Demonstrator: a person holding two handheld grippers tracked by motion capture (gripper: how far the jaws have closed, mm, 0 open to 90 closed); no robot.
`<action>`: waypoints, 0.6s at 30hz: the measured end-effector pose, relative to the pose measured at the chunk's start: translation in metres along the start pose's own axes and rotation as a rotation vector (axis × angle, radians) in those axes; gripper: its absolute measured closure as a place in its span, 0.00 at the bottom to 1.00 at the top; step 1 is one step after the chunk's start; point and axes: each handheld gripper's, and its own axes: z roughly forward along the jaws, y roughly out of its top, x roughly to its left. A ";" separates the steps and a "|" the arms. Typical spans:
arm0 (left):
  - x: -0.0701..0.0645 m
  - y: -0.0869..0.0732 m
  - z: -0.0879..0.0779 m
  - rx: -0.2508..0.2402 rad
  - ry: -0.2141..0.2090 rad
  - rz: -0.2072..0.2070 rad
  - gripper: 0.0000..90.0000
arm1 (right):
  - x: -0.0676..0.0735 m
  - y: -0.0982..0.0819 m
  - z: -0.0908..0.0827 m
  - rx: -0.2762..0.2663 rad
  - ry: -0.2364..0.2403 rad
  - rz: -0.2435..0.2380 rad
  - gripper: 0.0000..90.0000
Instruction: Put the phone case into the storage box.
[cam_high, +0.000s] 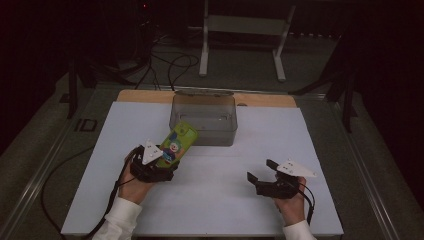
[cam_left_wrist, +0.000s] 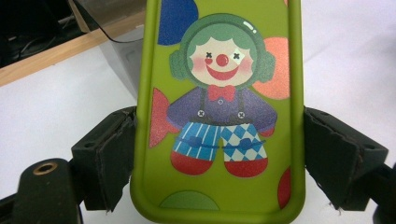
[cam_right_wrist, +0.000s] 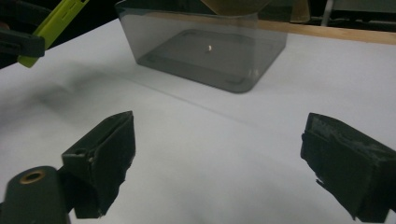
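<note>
The left gripper (cam_high: 159, 159) is clamping its fingers (cam_left_wrist: 108, 156) on both long edges of the green clown case (cam_high: 176, 145), holding it tilted above the white tabletop (cam_high: 215, 200), just before the clear bin (cam_high: 204, 118). The right gripper (cam_high: 262, 171) is hovering with fingers (cam_right_wrist: 100, 156) spread, empty.

Two hands in white sleeves reach in from the near edge, each holding a claw. The left claw (cam_high: 159, 159), angled forward and to the right, has its jaws clamped tight from both sides. The right claw (cam_high: 262, 170) points left, its jaws spread wide apart, nothing between them.
</note>
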 end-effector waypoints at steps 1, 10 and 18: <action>0.000 0.000 0.000 -0.005 0.002 0.000 0.18 | 0.001 0.001 0.001 -0.001 0.008 0.007 0.11; -0.004 0.003 -0.006 -0.042 0.014 -0.014 0.18 | 0.010 0.015 0.013 0.015 0.055 0.028 0.10; -0.007 0.006 -0.008 -0.057 0.019 -0.014 0.18 | 0.017 0.029 0.024 0.010 0.092 0.042 0.10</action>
